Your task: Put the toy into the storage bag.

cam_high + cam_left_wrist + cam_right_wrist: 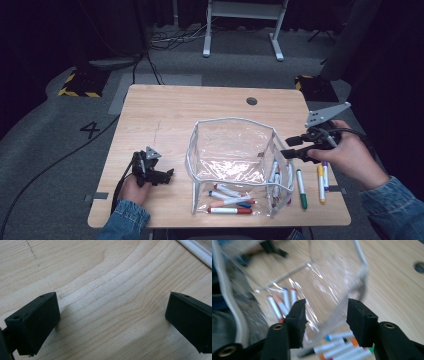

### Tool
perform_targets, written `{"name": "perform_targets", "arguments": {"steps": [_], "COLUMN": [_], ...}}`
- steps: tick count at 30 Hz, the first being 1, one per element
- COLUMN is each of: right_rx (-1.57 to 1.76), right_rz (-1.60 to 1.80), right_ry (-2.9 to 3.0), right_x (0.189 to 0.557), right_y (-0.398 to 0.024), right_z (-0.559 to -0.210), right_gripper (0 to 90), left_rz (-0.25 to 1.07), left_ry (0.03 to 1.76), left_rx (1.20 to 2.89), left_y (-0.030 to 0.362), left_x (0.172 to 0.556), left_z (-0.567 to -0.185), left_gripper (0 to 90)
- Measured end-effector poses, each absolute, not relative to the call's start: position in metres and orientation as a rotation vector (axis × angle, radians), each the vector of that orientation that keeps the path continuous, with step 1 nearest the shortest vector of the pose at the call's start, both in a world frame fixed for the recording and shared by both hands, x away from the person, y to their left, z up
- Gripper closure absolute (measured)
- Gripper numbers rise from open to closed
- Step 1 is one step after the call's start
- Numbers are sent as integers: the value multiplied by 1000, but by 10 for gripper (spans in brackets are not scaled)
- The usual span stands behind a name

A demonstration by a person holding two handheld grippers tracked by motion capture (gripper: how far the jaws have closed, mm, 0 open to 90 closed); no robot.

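Left hand: the left hand is resting on the table at its near-left part, forearm coming in from the near edge in a denim sleeve.
Left gripper: the left gripper is lying low over the wood, pointing right toward the bag, well short of it.
Left jaws: they are standing wide apart with bare wood between them, holding nothing.
Right hand: the right hand is hovering above the table's right edge, wrist raised, denim sleeve entering from the near right.
Right gripper: the right gripper is pointing left at the bag's right wall, just beside its white rim.
Right jaws: they are gaping open, gripping nothing; in the right gripper view the clear wall and rim are showing through the gap beyond them, blurred.
Bag: the clear bag is standing open-topped at the table's middle-right, several pens lying inside on its near floor.
Loose pens: a green pen and a yellow pen are lying on the wood right of the bag, under the right hand.
Open room: the far half and the left of the table are lying bare; the strip between bag and right edge is narrow and crowded with pens.
Edges: the bag's near wall is sitting close to the near table edge.
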State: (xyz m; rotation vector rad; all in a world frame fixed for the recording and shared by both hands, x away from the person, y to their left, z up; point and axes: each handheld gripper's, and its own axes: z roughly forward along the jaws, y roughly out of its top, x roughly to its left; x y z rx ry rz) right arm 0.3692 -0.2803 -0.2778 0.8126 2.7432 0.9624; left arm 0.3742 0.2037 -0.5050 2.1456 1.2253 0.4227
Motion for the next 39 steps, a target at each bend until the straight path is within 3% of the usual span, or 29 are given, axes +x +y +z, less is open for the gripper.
{"name": "perform_targets", "arguments": {"steps": [4, 10, 20, 33, 39], "right_rx": [969, 1234, 1426, 1622, 1732], "right_rz": [901, 934, 824, 727, 635], "right_ry": [2649, 2546, 2416, 2483, 2492], "right_x": [369, 369, 377, 363, 359], "right_y": [-311, -347, -387, -374, -360], "right_z": [-293, -312, -349, -418, -444], "right_gripper": [444, 541, 553, 580, 643], "left_rz": [424, 423, 424, 423, 422], "left_ry": [1222, 1226, 1222, 1222, 1226], "left_rx": [2149, 2145, 2149, 2148, 2145], "left_y": [204, 204, 204, 204, 204], "left_x": [374, 374, 374, 374, 374], "left_z": [-505, -505, -505, -505, -505], "left_gripper": [0, 0, 0, 0, 0]}}
